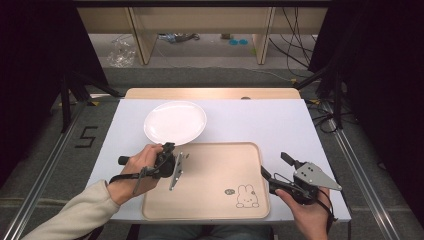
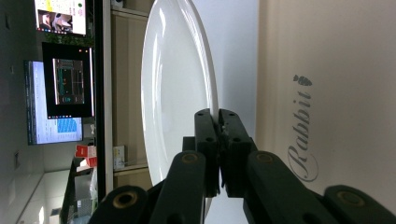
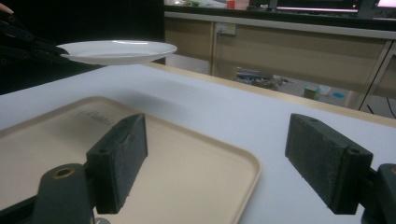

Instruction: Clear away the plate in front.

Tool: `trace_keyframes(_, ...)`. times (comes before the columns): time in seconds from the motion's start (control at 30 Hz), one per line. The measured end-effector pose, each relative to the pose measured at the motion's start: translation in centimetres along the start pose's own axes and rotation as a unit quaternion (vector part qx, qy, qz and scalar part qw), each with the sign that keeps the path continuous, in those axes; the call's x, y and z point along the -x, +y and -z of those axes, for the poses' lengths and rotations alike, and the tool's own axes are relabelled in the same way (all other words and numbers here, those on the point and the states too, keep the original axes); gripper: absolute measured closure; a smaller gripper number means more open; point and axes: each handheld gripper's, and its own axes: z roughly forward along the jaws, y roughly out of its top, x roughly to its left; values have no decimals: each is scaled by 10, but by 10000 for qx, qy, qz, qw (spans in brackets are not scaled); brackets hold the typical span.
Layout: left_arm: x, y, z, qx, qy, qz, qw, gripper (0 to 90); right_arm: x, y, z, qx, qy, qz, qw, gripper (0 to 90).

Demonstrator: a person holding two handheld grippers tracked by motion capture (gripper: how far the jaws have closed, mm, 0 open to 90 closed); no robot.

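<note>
The beige serving tray point(image 1: 210, 200) lies on the white tabletop point(image 1: 280, 122) at the person's edge and holds nothing; its floor carries a small rabbit drawing point(image 1: 245, 196) at the corner nearest the right tool, and the left gripper view shows the word "Rabbit" point(image 2: 301, 130) printed on it. A white plate point(image 1: 175, 121) sits just beyond the tray's far left corner, lifted off the tabletop: the right gripper view shows it hanging level in the air with a soft shadow on the surface under it. The plate is round, shallow, glossy and plain, with a thin raised rim and nothing on it. The left tool point(image 1: 169, 147) reaches over the tray's far left corner and is clamped on the plate's near rim; in the left gripper view its two black jaws are pressed together with the rim between them. The right tool point(image 1: 276, 167) hovers just off the tray's right edge, its jaws spread wide apart and gripping nothing.
</note>
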Motion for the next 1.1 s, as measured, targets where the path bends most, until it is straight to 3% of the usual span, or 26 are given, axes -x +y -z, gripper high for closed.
trace_keyframes(1.1, 17, 21, 29, 368, -47, -231, 9990, 874, 0, 0, 0, -31, 20, 10, 10000, 220)
